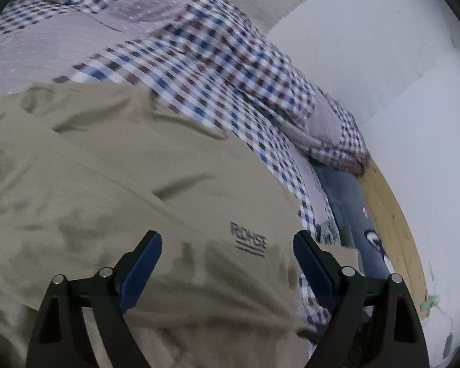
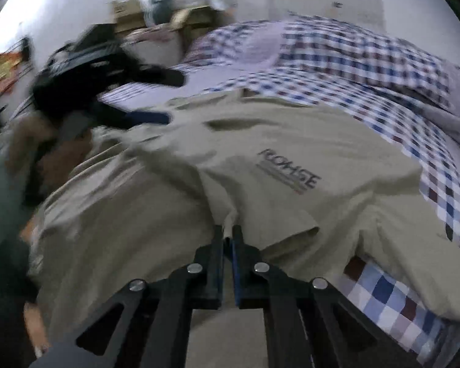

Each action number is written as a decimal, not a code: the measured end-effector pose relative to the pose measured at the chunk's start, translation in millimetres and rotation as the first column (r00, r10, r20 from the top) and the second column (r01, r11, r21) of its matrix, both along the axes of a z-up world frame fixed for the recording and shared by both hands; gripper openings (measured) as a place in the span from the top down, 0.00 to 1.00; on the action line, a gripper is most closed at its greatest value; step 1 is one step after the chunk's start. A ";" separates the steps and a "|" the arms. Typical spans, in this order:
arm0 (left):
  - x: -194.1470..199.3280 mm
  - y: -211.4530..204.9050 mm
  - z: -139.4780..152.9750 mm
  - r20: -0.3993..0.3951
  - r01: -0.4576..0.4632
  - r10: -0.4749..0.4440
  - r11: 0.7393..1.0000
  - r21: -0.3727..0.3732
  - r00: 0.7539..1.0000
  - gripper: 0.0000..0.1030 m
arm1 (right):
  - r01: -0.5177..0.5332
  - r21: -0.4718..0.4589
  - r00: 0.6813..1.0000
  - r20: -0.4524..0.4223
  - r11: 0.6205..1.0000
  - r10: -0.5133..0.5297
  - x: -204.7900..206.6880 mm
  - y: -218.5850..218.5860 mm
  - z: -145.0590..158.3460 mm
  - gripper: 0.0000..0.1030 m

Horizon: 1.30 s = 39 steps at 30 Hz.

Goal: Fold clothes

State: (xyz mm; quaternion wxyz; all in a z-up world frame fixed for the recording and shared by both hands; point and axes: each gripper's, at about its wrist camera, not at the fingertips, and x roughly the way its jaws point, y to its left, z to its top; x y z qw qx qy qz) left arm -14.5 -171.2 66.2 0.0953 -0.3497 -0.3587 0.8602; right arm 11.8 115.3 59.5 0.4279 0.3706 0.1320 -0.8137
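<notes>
A beige shirt with a dark chest logo lies spread on a checked bed cover. My left gripper hovers over the shirt beside the logo, its blue-padded fingers wide open with nothing between them. In the right wrist view the same beige shirt fills the middle, and my right gripper is shut on a pinched fold of its fabric near the front edge. The left gripper shows blurred at the upper left of that view, above the shirt's far side, held by a hand.
A checked quilt with a lilac underside is bunched behind the shirt. A blue garment lies at the bed's right edge beside a wooden frame and white wall. Cardboard boxes stand blurred in the far background.
</notes>
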 end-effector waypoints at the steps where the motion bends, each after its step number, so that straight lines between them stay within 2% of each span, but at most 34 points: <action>1: 2.3 -6.4 0.8 -0.001 -0.014 0.014 1.000 -0.003 1.000 0.13 | -0.032 -0.003 0.999 0.014 0.999 0.032 4.7 5.5 2.3 0.97; 3: 7.0 -18.9 2.5 -0.001 -0.039 0.039 0.999 -0.010 0.999 0.13 | -0.062 -0.001 0.997 0.054 0.998 0.062 9.5 16.3 3.3 0.94; 5: 10.6 -29.1 2.6 0.005 -0.056 0.056 0.998 -0.020 0.998 0.13 | -0.049 -0.028 0.995 0.085 0.998 0.051 7.7 28.3 5.3 0.93; 7: 13.0 -35.8 2.1 0.011 -0.065 0.065 0.998 -0.022 0.998 0.13 | -0.009 -0.087 0.995 0.103 0.996 0.018 1.4 39.5 9.3 0.72; 8: 13.8 -38.3 1.8 0.014 -0.070 0.070 0.997 -0.023 0.997 0.13 | 0.019 -0.123 0.994 0.109 0.992 -0.006 -3.2 43.5 11.0 0.49; 9: 14.5 -40.3 1.6 0.016 -0.074 0.075 0.997 -0.024 0.997 0.13 | 0.050 -0.154 0.993 0.116 0.987 -0.032 -9.5 45.7 11.8 0.42; 10: 14.9 -41.4 1.8 0.018 -0.079 0.079 0.997 -0.025 0.997 0.13 | 0.080 -0.185 0.991 0.123 0.979 -0.058 -15.8 47.9 12.6 0.42; 11: 15.4 -42.7 2.0 0.019 -0.081 0.082 0.996 -0.025 0.996 0.13 | 0.113 -0.206 0.988 0.129 0.972 -0.087 -22.6 49.1 12.9 0.42; 14: 19.3 -48.3 4.2 0.015 -0.084 0.085 0.996 -0.036 0.996 0.13 | 0.208 -0.135 0.972 0.136 0.969 -0.190 -44.8 39.8 0.3 0.42; 19: 24.8 -66.3 7.6 0.018 -0.109 0.109 0.994 -0.027 0.994 0.13 | 0.187 -0.036 0.974 0.140 0.982 -0.180 -57.9 12.4 -22.2 0.46; 22: 28.8 -79.9 10.0 0.010 -0.135 0.135 0.991 -0.012 0.991 0.13 | 0.157 0.031 0.980 0.121 0.987 -0.160 -55.0 4.2 -30.2 0.68; 23: 31.7 -85.0 11.0 0.005 -0.146 0.146 0.989 -0.006 0.989 0.13 | 0.152 0.055 0.981 0.113 0.987 -0.158 -53.5 1.7 -33.7 0.81; 26: 41.7 -103.4 16.2 -0.016 -0.191 0.191 0.981 0.015 0.981 0.13 | 0.161 0.085 0.984 0.063 0.983 -0.166 -49.7 -2.2 -31.1 0.95; 30: 62.3 -129.6 23.3 -0.049 -0.255 0.258 0.966 0.051 0.965 0.13 | 0.240 0.076 0.971 -0.019 0.968 -0.239 -56.4 5.5 -8.1 0.96; 34: 79.6 -152.9 26.7 -0.065 -0.293 0.297 0.954 0.056 0.953 0.13 | 0.335 0.093 0.941 -0.071 0.937 -0.330 -73.7 16.5 9.4 0.96; 37: 88.1 -168.4 27.9 -0.066 -0.311 0.314 0.949 0.049 0.947 0.13 | 0.405 0.109 0.914 -0.030 0.908 -0.404 -90.1 24.7 4.5 0.95; 39: 95.0 -177.3 27.6 -0.061 -0.316 0.317 0.948 0.034 0.946 0.13 | 0.439 0.168 0.896 -0.010 0.883 -0.444 -98.7 24.9 -8.3 0.90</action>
